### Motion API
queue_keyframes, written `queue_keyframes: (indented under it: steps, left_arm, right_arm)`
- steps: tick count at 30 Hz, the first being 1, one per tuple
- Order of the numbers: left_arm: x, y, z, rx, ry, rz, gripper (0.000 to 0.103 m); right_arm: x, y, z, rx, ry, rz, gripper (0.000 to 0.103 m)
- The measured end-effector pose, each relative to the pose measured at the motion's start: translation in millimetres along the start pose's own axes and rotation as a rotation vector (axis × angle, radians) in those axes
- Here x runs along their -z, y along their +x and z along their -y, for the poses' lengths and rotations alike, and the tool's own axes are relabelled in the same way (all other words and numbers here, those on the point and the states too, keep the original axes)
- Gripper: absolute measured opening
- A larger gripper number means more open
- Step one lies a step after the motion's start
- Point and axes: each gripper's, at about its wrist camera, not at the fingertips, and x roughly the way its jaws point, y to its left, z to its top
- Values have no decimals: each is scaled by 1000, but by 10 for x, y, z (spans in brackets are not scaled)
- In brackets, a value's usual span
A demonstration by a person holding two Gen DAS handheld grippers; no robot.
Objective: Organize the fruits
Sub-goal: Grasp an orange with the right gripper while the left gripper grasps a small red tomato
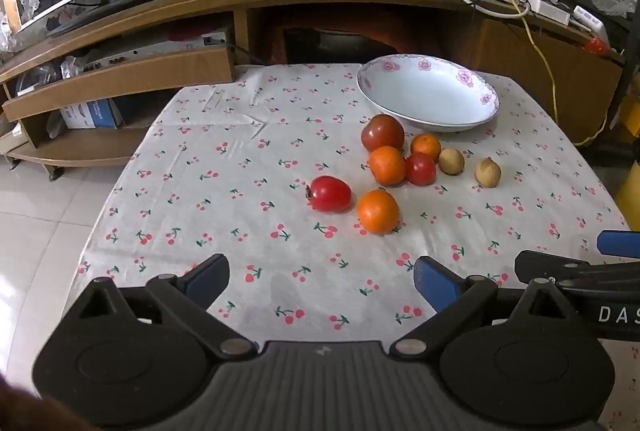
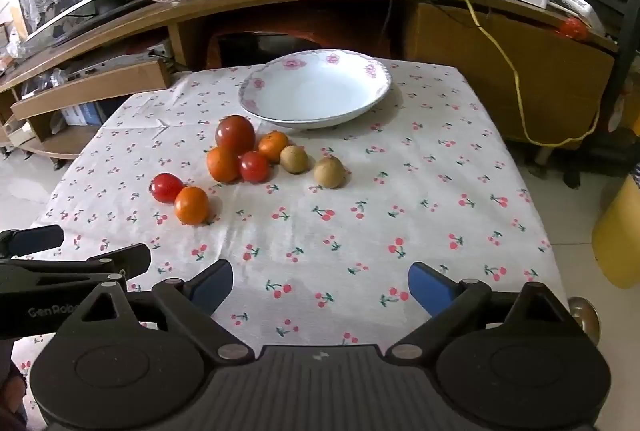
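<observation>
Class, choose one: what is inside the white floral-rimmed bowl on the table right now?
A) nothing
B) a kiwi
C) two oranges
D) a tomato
A: the white floral-rimmed bowl shows only its bare inside; the eight fruits lie on the cherry-print tablecloth beside it.

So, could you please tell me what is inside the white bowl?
Nothing shows inside the bowl; its white interior is bare. All the fruit sits outside it on the cloth.

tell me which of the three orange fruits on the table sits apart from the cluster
The orange fruit nearest the grippers, beside the lone red tomato; the other two sit in the cluster.
</observation>
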Motion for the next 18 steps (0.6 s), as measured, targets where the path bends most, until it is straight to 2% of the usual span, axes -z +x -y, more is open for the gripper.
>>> queue_keyframes:
  steps: [8, 11, 18]
  left_arm:
    - [-90, 60, -135, -22, 25, 11, 103]
    - [-124, 121, -233, -23, 17, -7, 103]
    - [-137, 269, -442, -45, 78, -34, 103]
  right_arm:
    - [-159, 85, -149, -114, -76, 5, 90]
    - [-269, 182, -224, -155, -103, -35, 90]
    - [-405, 440, -477, -261, -230, -59, 79]
